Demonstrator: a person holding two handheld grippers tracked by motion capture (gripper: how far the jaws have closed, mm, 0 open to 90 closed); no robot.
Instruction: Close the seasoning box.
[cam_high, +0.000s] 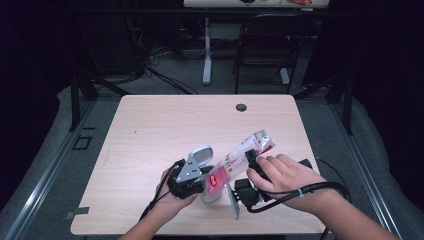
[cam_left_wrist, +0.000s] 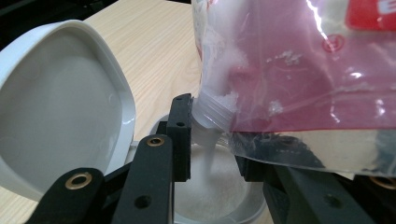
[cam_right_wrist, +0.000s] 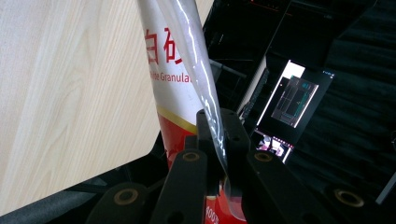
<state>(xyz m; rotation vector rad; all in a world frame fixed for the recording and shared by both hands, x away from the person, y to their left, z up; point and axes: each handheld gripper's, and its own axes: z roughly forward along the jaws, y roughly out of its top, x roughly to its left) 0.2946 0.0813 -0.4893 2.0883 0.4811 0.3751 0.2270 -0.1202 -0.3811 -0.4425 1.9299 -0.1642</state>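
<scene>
Right gripper (cam_right_wrist: 219, 140) fingers clenched on the flat edge of the sugar pouch (cam_high: 239, 159), tilted spout-down. Left gripper (cam_left_wrist: 212, 140) fingers grasping the white jar (cam_left_wrist: 219, 196) on both sides, hinged lid (cam_left_wrist: 56, 116) flipped open beside it. White grains running from the spout (cam_left_wrist: 212, 109) into the jar. All near the front edge of the table (cam_high: 165, 120), right of middle.

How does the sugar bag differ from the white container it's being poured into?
The bag is soft, printed red and white, and hangs tilted in the air, pinched by the right gripper. The container is rigid, plain white, sits upright on the table, lid flipped open, between the left gripper's jaws. Both hold white granules.
</scene>
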